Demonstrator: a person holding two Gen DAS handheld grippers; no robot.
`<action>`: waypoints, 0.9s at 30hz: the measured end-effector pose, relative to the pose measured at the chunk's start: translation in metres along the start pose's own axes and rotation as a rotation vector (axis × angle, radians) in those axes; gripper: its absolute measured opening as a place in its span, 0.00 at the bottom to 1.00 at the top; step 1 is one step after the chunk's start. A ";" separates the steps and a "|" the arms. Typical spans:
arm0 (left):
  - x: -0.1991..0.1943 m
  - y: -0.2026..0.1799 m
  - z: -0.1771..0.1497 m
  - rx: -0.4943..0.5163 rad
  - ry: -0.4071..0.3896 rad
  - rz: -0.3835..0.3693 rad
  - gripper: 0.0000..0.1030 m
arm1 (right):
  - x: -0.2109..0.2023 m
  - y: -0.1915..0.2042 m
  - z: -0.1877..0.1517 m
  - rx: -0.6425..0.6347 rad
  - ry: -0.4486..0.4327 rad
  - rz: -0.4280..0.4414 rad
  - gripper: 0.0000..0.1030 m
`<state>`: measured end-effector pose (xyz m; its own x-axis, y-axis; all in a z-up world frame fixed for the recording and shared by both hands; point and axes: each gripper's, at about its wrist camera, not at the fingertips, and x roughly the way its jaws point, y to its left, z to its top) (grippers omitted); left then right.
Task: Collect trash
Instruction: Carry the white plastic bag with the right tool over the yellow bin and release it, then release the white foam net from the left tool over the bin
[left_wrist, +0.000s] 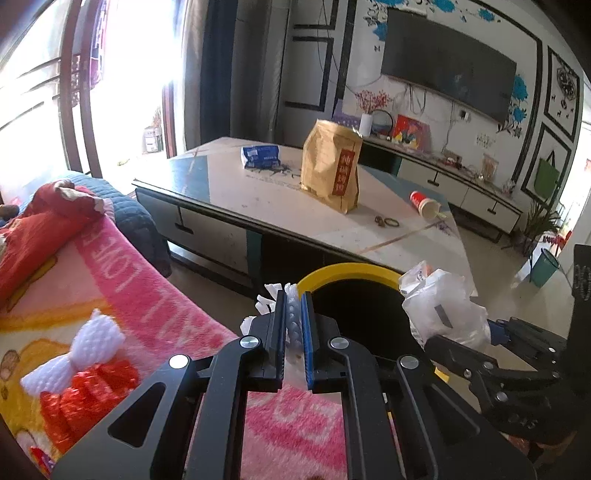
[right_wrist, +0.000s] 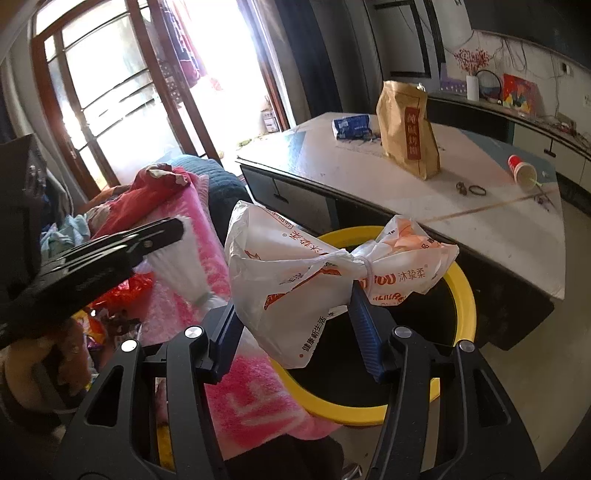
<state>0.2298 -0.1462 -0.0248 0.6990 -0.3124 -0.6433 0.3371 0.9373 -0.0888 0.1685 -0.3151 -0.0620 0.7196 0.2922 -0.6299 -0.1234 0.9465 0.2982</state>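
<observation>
White foam netting (left_wrist: 293, 317) is pinched flat in my left gripper (left_wrist: 294, 325), its jaws closed tight on it just short of the yellow-rimmed bin (left_wrist: 347, 271); the worktop (left_wrist: 258, 206) beyond carries a brown paper bag (left_wrist: 330, 170), a blue packet (left_wrist: 260, 156) and a tipped red cup (left_wrist: 424, 203). From my right wrist, the right gripper (right_wrist: 295, 310) has its jaws about half apart, clamped on a crumpled white plastic bag (right_wrist: 295, 280) with orange print, held above the bin's (right_wrist: 463, 295) dark opening. At left, a pink blanket (right_wrist: 229, 376) lies beside the bin.
</observation>
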 end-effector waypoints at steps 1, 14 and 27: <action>0.006 -0.002 0.000 0.001 0.011 -0.001 0.08 | 0.002 -0.002 0.000 0.004 0.005 -0.001 0.46; 0.053 -0.013 0.003 -0.046 0.114 -0.073 0.21 | 0.034 -0.030 -0.013 0.066 0.109 -0.036 0.58; 0.020 0.003 0.003 -0.121 0.041 -0.064 0.86 | 0.016 -0.023 -0.010 0.048 0.038 -0.084 0.70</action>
<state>0.2463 -0.1504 -0.0358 0.6517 -0.3675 -0.6635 0.2999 0.9283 -0.2197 0.1759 -0.3313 -0.0862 0.6994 0.2176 -0.6808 -0.0301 0.9607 0.2761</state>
